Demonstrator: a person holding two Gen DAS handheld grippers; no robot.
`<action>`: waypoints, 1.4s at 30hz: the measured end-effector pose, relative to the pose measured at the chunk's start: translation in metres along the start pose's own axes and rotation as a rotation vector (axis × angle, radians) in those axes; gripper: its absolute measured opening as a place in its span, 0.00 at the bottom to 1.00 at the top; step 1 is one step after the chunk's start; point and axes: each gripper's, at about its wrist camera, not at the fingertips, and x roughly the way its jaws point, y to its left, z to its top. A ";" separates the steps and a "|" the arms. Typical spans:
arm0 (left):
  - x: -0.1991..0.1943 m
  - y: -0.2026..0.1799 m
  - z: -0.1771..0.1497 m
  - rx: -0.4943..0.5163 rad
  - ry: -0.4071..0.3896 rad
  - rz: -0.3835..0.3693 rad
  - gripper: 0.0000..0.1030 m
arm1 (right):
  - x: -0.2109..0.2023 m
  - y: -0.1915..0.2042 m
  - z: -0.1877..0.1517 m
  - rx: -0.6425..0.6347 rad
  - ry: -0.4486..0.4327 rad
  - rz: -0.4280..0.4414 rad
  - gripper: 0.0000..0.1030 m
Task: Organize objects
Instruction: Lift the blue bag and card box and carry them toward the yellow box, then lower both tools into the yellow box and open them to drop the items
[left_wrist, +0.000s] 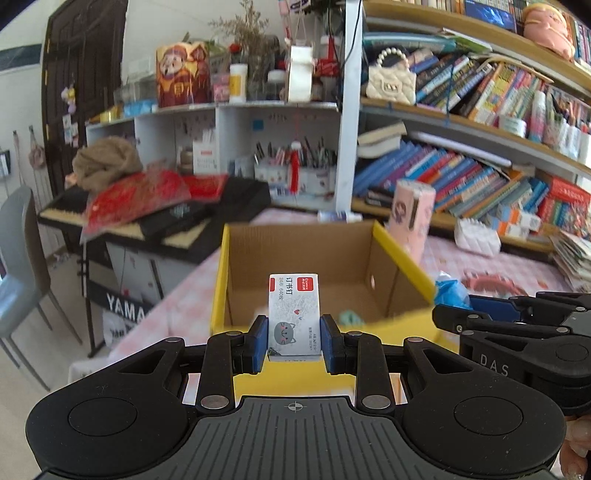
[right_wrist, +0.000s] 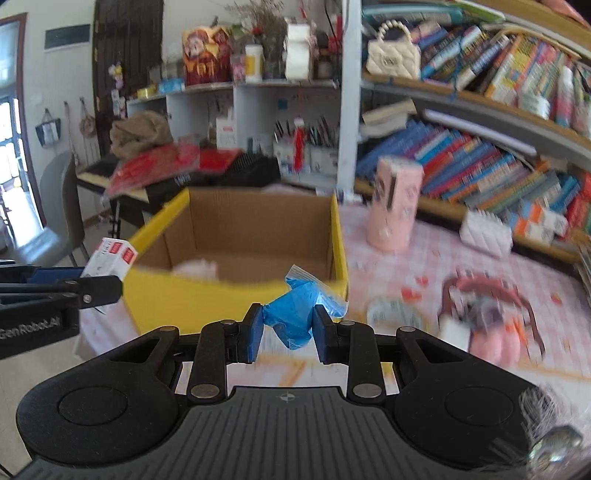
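The left gripper (left_wrist: 294, 341) is clamping a small white staple box with a grey cat print (left_wrist: 293, 314) upright between its blue pads. The right gripper (right_wrist: 288, 332) is pinching a crumpled blue plastic bag (right_wrist: 295, 310). Both are hovering just before the near wall of an open yellow cardboard box (right_wrist: 236, 295), standing on a pink checked tablecloth (right_wrist: 424, 258). A pink cylindrical container (right_wrist: 395, 203) is standing beyond the box's right side.

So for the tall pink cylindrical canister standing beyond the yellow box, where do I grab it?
Grip the pink canister across its mid-body, coming in level from the near side; it stands upright on the checked table with round walls and open space beside it.
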 end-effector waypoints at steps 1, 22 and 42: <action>0.006 -0.001 0.005 0.000 -0.007 0.006 0.27 | 0.006 -0.002 0.007 -0.008 -0.010 0.008 0.26; 0.109 -0.012 0.022 0.007 0.114 0.114 0.27 | 0.122 -0.020 0.042 -0.224 0.091 0.129 0.26; 0.145 -0.014 0.011 0.012 0.233 0.107 0.27 | 0.169 -0.012 0.037 -0.387 0.215 0.183 0.26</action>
